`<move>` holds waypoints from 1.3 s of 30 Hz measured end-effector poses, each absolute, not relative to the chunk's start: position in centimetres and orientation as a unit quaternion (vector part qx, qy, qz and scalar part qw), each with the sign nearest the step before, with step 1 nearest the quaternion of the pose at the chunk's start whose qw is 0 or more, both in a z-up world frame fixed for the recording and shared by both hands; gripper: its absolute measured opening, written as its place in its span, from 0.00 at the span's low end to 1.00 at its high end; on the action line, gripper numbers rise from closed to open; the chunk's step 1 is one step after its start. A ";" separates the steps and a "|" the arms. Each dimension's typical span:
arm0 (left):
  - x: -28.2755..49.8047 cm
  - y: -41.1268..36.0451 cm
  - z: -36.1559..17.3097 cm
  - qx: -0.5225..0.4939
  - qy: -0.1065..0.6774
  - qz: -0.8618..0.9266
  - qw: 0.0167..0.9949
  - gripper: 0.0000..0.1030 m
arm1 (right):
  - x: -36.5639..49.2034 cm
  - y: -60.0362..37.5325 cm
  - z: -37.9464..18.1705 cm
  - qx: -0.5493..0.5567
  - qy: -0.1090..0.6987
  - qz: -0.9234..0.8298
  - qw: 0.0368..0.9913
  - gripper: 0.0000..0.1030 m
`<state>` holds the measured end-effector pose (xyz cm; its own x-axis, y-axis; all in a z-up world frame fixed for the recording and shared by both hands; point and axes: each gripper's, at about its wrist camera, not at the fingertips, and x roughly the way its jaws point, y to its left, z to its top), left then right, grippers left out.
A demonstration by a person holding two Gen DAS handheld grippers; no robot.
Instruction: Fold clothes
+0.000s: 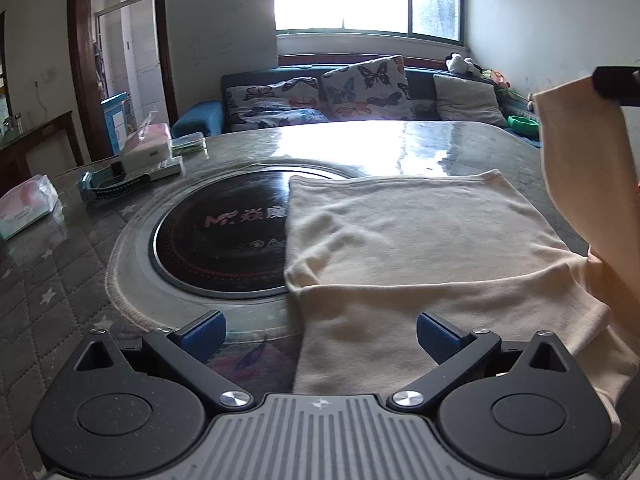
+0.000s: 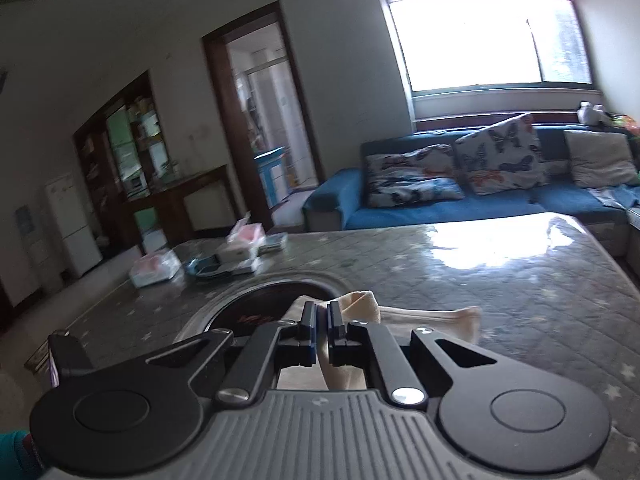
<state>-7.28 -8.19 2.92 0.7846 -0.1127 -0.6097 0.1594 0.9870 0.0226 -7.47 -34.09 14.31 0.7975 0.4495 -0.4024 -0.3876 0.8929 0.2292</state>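
Observation:
A cream garment [image 1: 420,240] lies partly folded on the table, its left edge over the round black induction hob [image 1: 220,236]. My left gripper [image 1: 320,334] is open and empty just above the garment's near edge. My right gripper [image 2: 320,316] is shut on a corner of the garment [image 2: 360,304] and holds it up above the table; in the left wrist view that lifted part [image 1: 584,184] hangs at the right from the right gripper's finger [image 1: 616,84].
The table [image 2: 520,280] has a grey star-patterned cover. At its left side lie tissue packs [image 1: 28,204], a box [image 1: 148,152] and a blue item [image 1: 108,186]. A blue sofa [image 2: 440,208] with butterfly cushions stands behind, under the window.

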 end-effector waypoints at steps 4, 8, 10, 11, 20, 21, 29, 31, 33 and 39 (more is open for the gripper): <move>-7.5 -7.0 3.0 0.030 0.319 -0.063 0.945 1.00 | -6.2 -30.6 13.6 0.047 0.246 0.252 0.935 0.04; -7.8 -6.0 3.1 0.025 0.318 -0.053 0.946 1.00 | -5.6 -27.8 12.7 0.027 0.264 0.284 0.921 0.04; -7.8 -5.6 3.1 0.025 0.317 -0.049 0.947 1.00 | -5.5 -26.7 12.2 0.018 0.272 0.296 0.915 0.04; -7.9 -5.4 3.1 0.025 0.317 -0.048 0.947 1.00 | -5.5 -26.1 12.0 0.014 0.275 0.302 0.912 0.04; -8.0 -4.6 3.3 0.021 0.313 -0.041 0.949 1.00 | -5.7 -24.8 10.9 -0.006 0.291 0.323 0.901 0.10; -8.0 -4.8 3.3 0.023 0.312 -0.044 0.949 1.00 | -5.8 -25.0 11.0 -0.009 0.288 0.320 0.902 0.10; -8.2 -6.9 4.0 0.033 0.298 -0.089 0.950 1.00 | -6.5 -29.3 11.1 -0.054 0.301 0.268 0.913 0.18; -8.3 -7.6 4.1 0.038 0.290 -0.102 0.951 1.00 | -7.0 -31.1 10.5 -0.059 0.318 0.247 0.913 0.19; -8.3 -8.2 4.1 0.045 0.283 -0.113 0.951 1.00 | -7.3 -32.5 9.9 -0.061 0.332 0.234 0.912 0.19; -8.1 -10.1 3.5 0.076 0.289 -0.135 0.945 0.88 | -9.4 -35.6 7.2 -0.083 0.370 0.223 0.898 0.19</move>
<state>-8.11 -10.07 3.50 0.7962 -0.2109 -0.5670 0.2984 0.9522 0.0649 -9.41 -35.63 7.22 0.6267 0.3387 -0.7018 -0.4616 0.8869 0.0159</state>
